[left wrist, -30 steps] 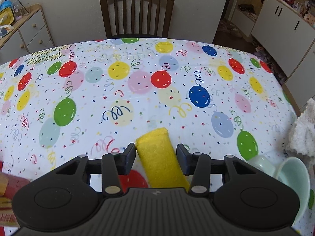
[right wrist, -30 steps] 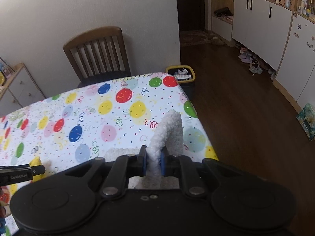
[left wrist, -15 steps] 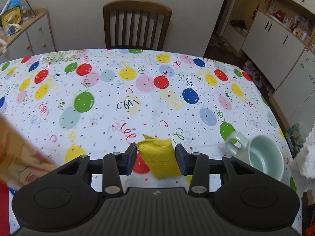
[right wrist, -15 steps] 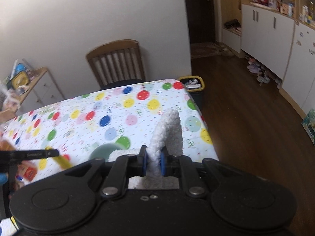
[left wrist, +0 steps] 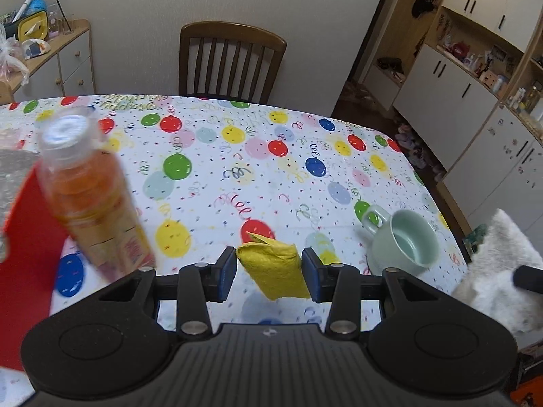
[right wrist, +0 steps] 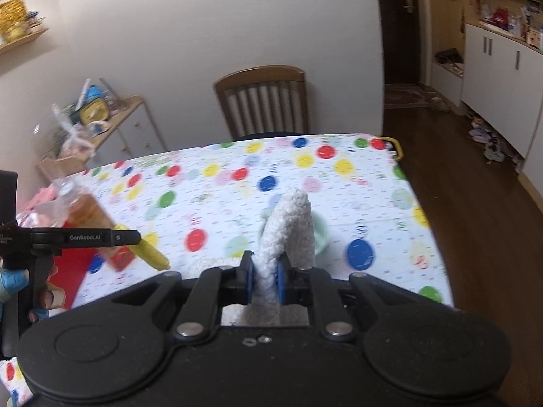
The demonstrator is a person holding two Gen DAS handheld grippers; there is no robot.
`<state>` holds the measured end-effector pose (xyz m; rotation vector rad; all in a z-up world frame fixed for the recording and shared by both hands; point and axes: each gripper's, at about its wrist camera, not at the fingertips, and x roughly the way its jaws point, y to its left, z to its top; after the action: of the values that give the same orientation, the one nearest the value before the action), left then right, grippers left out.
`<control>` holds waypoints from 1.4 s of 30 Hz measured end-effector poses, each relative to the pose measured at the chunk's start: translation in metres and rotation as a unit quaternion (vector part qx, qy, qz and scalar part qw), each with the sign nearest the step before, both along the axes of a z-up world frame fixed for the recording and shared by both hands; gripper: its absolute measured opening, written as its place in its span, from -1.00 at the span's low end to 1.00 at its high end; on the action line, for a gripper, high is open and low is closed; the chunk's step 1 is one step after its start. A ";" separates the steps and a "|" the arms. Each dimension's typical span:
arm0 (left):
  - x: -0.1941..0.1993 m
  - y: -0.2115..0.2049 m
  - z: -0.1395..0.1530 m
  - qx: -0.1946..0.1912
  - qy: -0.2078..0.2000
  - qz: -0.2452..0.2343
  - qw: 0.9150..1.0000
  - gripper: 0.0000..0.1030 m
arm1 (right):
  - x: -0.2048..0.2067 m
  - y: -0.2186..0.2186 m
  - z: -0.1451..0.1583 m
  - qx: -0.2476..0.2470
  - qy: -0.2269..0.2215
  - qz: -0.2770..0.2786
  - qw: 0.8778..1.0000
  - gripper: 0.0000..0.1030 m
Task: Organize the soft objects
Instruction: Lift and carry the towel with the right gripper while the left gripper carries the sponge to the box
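Cloths are both aloft over the worktop point(left wrist: 237, 156): yellow cloth point(left wrist: 275, 269) pinched by the left gripper point(left wrist: 269, 273), fleece point(right wrist: 288, 234) clamped in the right gripper point(right wrist: 264, 279). Swinging either could topple the bottle point(left wrist: 91, 196) or mug point(left wrist: 404, 240).

You've got a yellow cloth point(left wrist: 275, 268), white fluffy cloth point(right wrist: 292, 234), mint-green mug point(left wrist: 404, 242) (surface point(left wrist: 237, 156): white, multicolour balloon print).

Yellow cloth point(left wrist: 274, 271): matt, napped. White cloth point(right wrist: 288, 230): fluffy, nubbly fleece. Mug point(left wrist: 404, 240): glossy pale-green ceramic. Tablecloth point(left wrist: 271, 156): smooth, printed. Chair point(left wrist: 230, 61): varnished wood.
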<state>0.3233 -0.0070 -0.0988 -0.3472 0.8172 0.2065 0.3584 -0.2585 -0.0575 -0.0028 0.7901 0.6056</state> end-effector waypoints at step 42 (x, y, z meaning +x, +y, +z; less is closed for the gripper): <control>-0.220 0.259 0.092 0.031 -0.036 0.038 0.998 -0.20 | -0.139 0.347 0.064 0.018 -0.055 0.193 0.979 -0.77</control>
<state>0.1035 0.2518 -0.0063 -0.3257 0.7264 0.2891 0.2198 0.0886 0.0062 -0.1581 0.6747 0.9798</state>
